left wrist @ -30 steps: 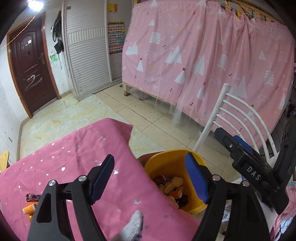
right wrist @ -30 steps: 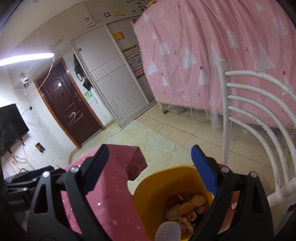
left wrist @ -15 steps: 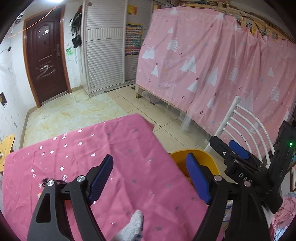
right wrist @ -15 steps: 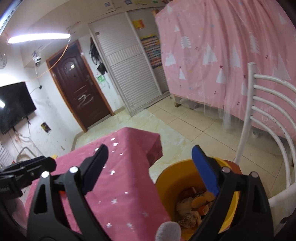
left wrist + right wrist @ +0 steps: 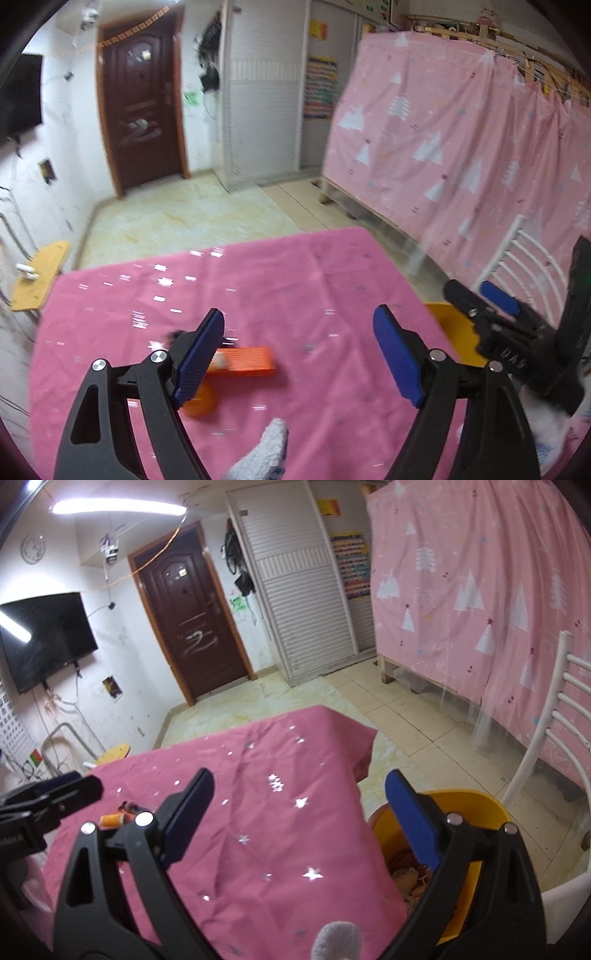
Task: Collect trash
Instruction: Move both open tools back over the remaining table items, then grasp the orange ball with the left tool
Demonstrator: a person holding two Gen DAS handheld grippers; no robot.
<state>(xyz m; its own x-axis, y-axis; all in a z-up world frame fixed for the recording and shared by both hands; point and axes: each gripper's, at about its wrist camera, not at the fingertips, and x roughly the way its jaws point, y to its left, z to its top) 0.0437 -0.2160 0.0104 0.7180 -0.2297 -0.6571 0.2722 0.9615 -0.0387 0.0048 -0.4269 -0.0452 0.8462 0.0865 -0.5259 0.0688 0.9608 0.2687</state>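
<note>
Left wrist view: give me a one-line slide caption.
Open left tool over the pink tablecloth, orange box and orange round item ahead, yellow bin at right.

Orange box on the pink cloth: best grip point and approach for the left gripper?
Grip the orange box across its narrow width at mid-length, coming from above. It lies flat and long on the tablecloth, so only the long sides offer faces. The left gripper is open, and looks wide enough.

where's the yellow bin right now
The yellow bin stands on the floor off the pink table's right edge, beside the white chair, under the right gripper.
</note>
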